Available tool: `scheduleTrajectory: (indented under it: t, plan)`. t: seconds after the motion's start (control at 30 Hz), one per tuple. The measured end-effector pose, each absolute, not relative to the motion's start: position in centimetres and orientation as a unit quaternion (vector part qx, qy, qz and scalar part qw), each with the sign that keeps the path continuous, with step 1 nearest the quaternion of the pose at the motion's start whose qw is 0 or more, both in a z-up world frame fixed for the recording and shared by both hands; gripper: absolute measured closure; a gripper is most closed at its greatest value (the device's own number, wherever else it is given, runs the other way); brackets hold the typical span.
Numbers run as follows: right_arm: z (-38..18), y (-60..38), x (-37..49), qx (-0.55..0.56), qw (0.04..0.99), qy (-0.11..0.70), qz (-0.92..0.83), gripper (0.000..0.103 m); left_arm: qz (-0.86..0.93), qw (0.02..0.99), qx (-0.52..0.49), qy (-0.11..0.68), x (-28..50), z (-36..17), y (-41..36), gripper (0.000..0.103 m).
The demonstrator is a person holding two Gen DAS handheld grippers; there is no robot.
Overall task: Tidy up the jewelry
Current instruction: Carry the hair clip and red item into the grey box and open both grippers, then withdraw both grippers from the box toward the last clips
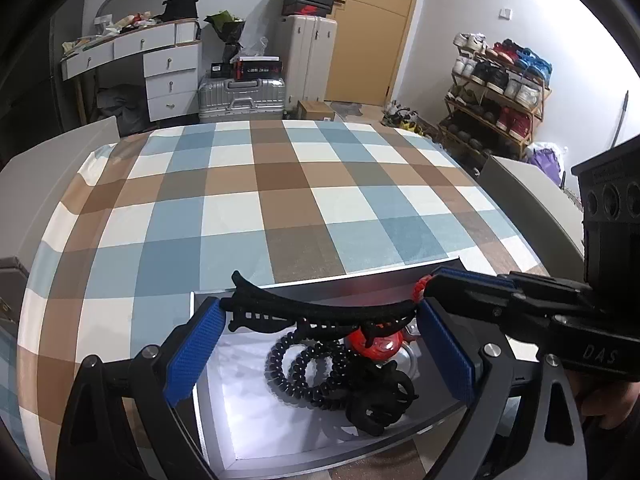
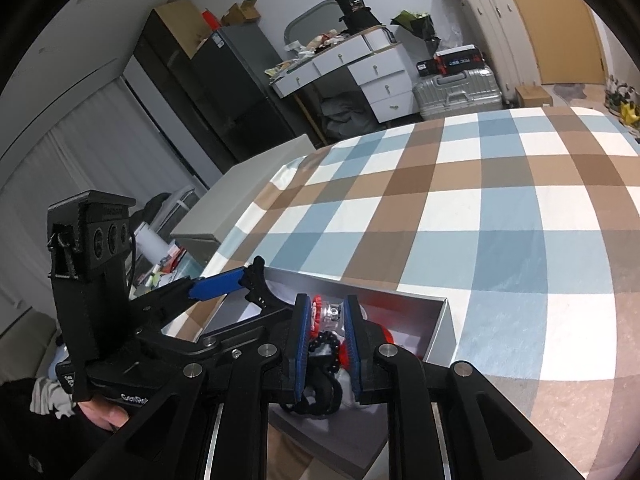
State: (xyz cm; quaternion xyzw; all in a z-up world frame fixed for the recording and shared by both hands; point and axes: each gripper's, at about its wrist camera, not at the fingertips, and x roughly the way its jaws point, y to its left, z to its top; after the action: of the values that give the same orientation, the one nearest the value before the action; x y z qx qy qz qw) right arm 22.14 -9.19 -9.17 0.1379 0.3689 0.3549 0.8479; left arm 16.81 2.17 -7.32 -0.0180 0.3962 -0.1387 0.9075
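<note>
Left gripper (image 1: pixel 318 316) has a long black hair clip (image 1: pixel 320 308) spanning between its blue fingers (image 1: pixel 194 354), held over the open grey box (image 1: pixel 216 432) on the checked desk (image 1: pixel 280 200). Fingers fairly wide, clip bridging end to end, so it counts as holding; the hold looks marginal.

Right gripper (image 2: pixel 327 320) comes in from 3 o'clock in the left view, fingers narrow, pinched on a small clear and red beaded piece (image 2: pixel 326 312) above the same box. Black bead strand (image 2: pixel 324 344) hangs between those fingers lower down; can't tell if it's clamped or just draped.

Box contents under the left gripper: coiled black hair ties (image 1: pixel 304 372), a red round item (image 1: pixel 376 346), a black claw clip (image 1: pixel 376 404) at 5 o'clock.

My read: both are depositing or sorting into the box. To do it well:
- lower the clip flat, then release, so it doesn't spring out
- keep the 2 grippers apart, they're near each other at the 1 o'clock corner of the box
- lift the beaded piece slowly, since the strand may snag
</note>
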Motion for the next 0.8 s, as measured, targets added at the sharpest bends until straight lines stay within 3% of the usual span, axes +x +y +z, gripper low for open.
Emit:
scheduleTrajectory:
  t: [0.4,0.5,0.8]
  plan:
    - [-7.3,-11.4,20.5,0.157,0.862,0.344,0.338,0.064,-0.18,0.9,-0.027,0.396,16.0,-6.4,1.5,0.008]
    - [-7.0,-11.7,19.8,0.156,0.866,0.337,0.335,0.063,-0.191,0.895,-0.03,0.401,16.0,-6.5,1.4,0.002]
    - [-5.9,-12.9,18.0,0.157,0.876,0.32,0.325,0.058,-0.167,0.908,-0.027,0.383,14.2,-5.2,1.6,0.002]
